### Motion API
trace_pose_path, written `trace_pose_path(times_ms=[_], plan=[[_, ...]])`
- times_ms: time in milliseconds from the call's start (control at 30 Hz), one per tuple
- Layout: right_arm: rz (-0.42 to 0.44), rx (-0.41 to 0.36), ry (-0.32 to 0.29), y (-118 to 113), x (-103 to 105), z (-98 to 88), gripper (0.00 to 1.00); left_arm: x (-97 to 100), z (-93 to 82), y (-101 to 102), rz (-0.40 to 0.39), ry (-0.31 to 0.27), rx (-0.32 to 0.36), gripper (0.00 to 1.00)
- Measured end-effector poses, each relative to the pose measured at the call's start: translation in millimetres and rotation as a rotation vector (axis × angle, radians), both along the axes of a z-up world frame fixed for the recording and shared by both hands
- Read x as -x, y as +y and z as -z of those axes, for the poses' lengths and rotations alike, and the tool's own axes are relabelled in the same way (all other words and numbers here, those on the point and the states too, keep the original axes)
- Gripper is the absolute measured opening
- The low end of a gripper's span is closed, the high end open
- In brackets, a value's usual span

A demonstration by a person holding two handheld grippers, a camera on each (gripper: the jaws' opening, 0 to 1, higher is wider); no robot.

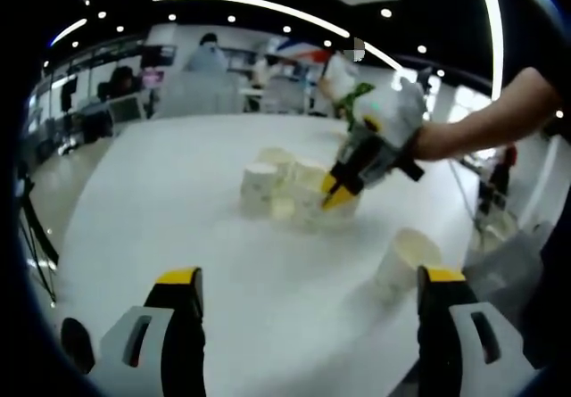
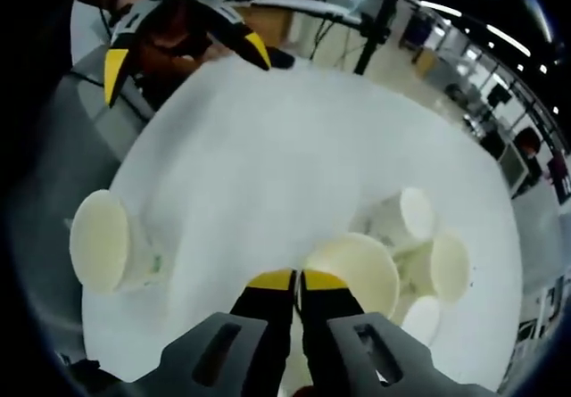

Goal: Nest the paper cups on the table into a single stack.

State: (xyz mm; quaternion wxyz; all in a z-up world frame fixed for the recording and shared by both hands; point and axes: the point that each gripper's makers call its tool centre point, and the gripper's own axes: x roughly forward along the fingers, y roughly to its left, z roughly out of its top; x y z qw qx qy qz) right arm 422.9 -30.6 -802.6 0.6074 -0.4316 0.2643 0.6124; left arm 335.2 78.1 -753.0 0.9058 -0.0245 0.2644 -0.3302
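In the left gripper view, the left claw stands nearest, its two yellow-tipped jaws wide apart with nothing between them, over the bare white worktop. Just beyond its right jaw a single paper cup stands apart from the others, its lower side partly hidden behind that jaw. Farther out, near the middle of the worktop, sits a cluster of cups; they are blurred and pale against the surface, so their count and which ones touch cannot be told. The right claw comes in from the right, held by a gloved hand, and its yellow tips sit at the near side of the cluster, covering part of it. Beyond the worktop are desks and people, too soft to make out.

In the right gripper view, the right claw has its jaws pressed close together, right at the rim of the nearest cup; whether the rim is pinched between them cannot be told. Three more cups crowd just behind it, one cut off low. The lone cup stands well apart at the left edge of the worktop. At the far side, the left claw shows spread open.
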Motion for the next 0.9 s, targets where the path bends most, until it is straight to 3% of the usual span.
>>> trace_pose_path(times_ms=[233,600,900], plan=[[0.022,-0.027,-0.012,-1,2,-16.3,0.0,-2.4,-5.0,3,-0.012,-0.016,-0.003,1.0],[0.066,-0.1,-0.056,-2,11,-58.9,0.0,-2.6,-12.4,5,-0.013,-0.031,-0.004,0.99],[0.099,-0.12,-0.113,-19,22,-89.5,0.0,-2.7,-21.4,1,-0.005,-0.045,0.007,0.99]])
